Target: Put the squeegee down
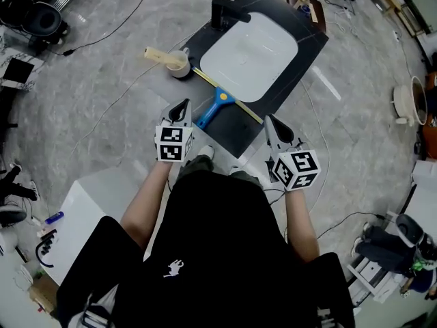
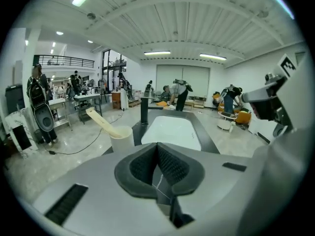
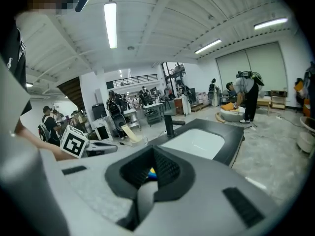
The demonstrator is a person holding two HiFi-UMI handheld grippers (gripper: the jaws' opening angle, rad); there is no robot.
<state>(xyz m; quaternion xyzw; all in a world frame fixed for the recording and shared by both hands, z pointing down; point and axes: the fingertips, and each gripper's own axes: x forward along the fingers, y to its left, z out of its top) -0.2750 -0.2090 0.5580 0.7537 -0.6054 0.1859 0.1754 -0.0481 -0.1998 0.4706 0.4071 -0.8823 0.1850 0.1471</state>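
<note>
The squeegee (image 1: 217, 103), with a blue handle and a long yellow blade, lies flat on the black counter (image 1: 232, 134) beside the white basin (image 1: 249, 57). No gripper touches it. My left gripper (image 1: 181, 108) hovers just left of the handle, its jaws shut with nothing between them; in the left gripper view the left gripper (image 2: 157, 145) shows its pads meeting. My right gripper (image 1: 271, 124) hangs over the counter's near right edge, shut and empty. In the right gripper view a sliver of the squeegee (image 3: 151, 173) shows beyond the right gripper (image 3: 153, 149).
A black faucet (image 1: 225, 11) stands at the basin's far end. A pale cup (image 1: 179, 63) holding a cream scoop sits at the counter's left corner. Cables run across the grey floor. A white box (image 1: 75, 224) stands at lower left, and people work far across the hall.
</note>
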